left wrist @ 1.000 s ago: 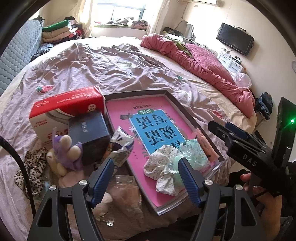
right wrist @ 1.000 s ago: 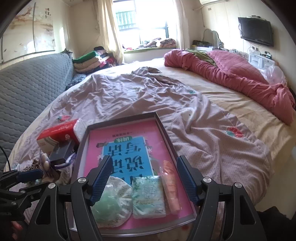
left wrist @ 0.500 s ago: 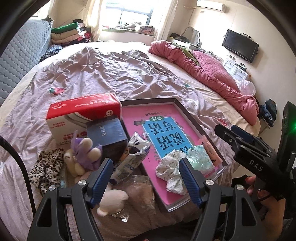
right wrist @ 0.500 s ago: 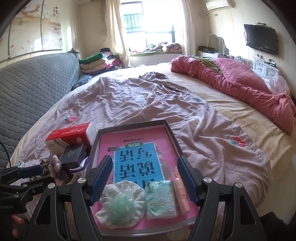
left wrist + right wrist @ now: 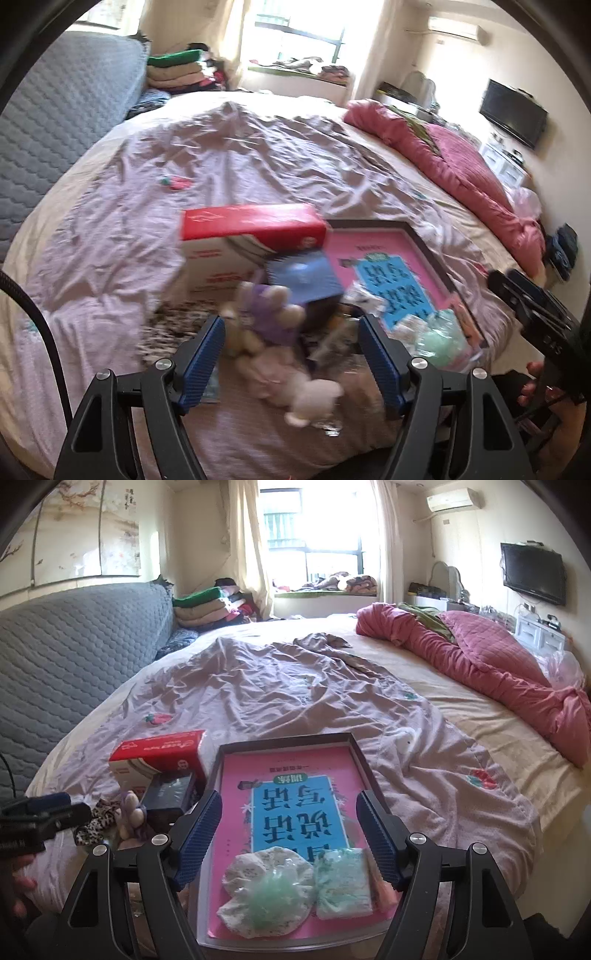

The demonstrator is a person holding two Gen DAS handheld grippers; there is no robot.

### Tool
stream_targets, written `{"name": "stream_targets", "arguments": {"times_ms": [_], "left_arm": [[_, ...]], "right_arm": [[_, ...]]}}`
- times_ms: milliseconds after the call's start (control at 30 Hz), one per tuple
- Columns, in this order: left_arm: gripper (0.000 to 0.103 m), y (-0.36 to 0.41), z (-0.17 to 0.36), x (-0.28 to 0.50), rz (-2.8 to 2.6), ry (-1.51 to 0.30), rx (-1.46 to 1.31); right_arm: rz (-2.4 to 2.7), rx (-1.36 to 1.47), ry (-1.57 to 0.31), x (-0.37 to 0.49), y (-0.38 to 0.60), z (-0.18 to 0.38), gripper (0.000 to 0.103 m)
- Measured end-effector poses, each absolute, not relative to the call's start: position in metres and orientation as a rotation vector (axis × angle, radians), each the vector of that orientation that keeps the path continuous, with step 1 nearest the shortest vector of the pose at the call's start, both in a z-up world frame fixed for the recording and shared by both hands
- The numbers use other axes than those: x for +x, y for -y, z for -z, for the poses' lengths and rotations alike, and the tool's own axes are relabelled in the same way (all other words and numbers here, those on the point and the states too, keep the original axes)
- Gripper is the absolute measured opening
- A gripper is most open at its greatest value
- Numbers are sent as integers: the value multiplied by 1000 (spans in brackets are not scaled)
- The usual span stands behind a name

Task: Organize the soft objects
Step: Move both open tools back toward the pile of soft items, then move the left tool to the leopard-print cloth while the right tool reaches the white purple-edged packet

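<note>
My left wrist view is smeared by motion, so the near pile reads only roughly: a pale plush toy (image 5: pixel 314 397) lies nearest, partly over crinkled clear plastic I cannot identify, and a purple plush toy (image 5: pixel 267 306) sits just beyond it, between the blue pads of my left gripper (image 5: pixel 291 354). Those jaws stand wide apart and press on nothing. A leopard-print cloth (image 5: pixel 173 321) to the left is half hidden behind the left finger.

In my right wrist view the right gripper (image 5: pixel 290 834) hangs over the tray (image 5: pixel 364 760); its jaws are opening, with nothing clamped between them. The tray holds a pink book with a blue panel (image 5: pixel 295 805), and on its near end lie a floral cloth bundle with a green puff (image 5: pixel 266 890), a green-patterned packet (image 5: pixel 341 880) and an orange-pink item (image 5: pixel 382 882) largely hidden behind the right finger.

Left of the tray, a dark box (image 5: pixel 168 794) leans against a red-and-white tissue box (image 5: pixel 159 755) on the lilac bedsheet (image 5: pixel 280 698).

Compared with a second ago, my left view has swung leftwards, putting the plush toys between the fingers where the cloth bundle was. My right view has pulled back and up a little from the tray.
</note>
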State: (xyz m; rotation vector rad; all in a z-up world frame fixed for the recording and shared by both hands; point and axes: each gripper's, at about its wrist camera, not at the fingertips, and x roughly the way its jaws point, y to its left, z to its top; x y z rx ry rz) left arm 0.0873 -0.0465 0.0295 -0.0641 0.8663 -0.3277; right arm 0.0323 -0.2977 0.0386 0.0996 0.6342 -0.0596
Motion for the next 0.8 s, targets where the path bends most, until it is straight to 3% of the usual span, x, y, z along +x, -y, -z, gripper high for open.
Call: {"name": "stream_targets", "arguments": {"times_ms": [800], "left_arm": [[74, -33, -23, 99, 183, -870, -120]], "right_arm": [[-20, 84, -659, 41, 249, -53, 77]]}}
